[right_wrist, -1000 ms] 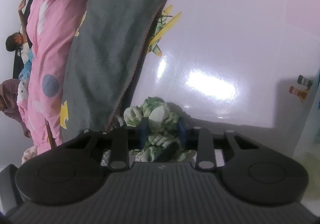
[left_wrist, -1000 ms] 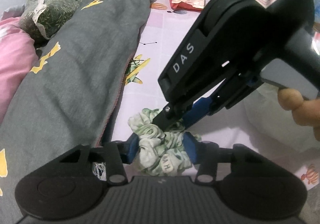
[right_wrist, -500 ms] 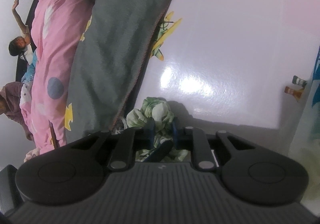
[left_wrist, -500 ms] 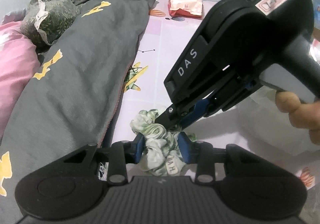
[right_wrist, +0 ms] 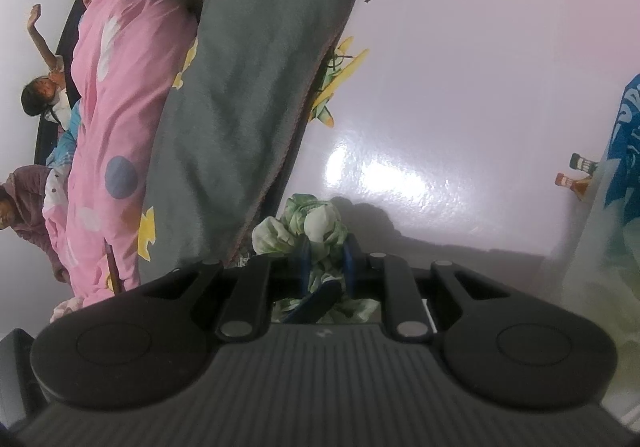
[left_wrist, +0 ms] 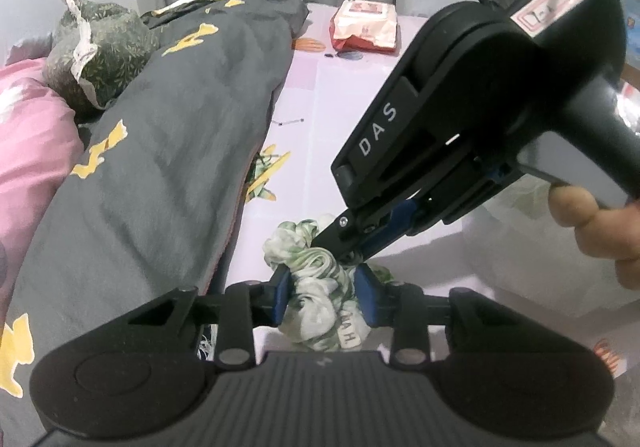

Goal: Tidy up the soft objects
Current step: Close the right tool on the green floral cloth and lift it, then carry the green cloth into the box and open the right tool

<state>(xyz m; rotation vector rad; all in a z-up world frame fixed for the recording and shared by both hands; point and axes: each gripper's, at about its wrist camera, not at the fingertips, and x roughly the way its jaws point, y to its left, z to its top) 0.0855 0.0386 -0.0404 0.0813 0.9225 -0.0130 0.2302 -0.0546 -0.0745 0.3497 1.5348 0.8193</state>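
- The cloth (left_wrist: 316,295), a crumpled green-and-white bundle, lies on the pale pink sheet (left_wrist: 344,95), just beside the edge of the grey blanket (left_wrist: 160,151).
- The left gripper (left_wrist: 324,297) has just been closing and now pinches the near part of the cloth between its blue pads (left_wrist: 280,297), jaws narrow.
- The right gripper (right_wrist: 325,261) has also just been closing; its jaws stand narrower yet, clamped on a fold of the same cloth (right_wrist: 304,223).
- In the left view the right gripper (left_wrist: 344,243) comes in from the upper right and bites the bundle just beyond the left pads, so both grips sit close together on one lump (neither is clearly nearer).
- The bundle has no clear long axis yet; my judgement is that the next move pulls the two grips apart sideways to spread it.
- Risk: with both holds so near, one fold may slip out.
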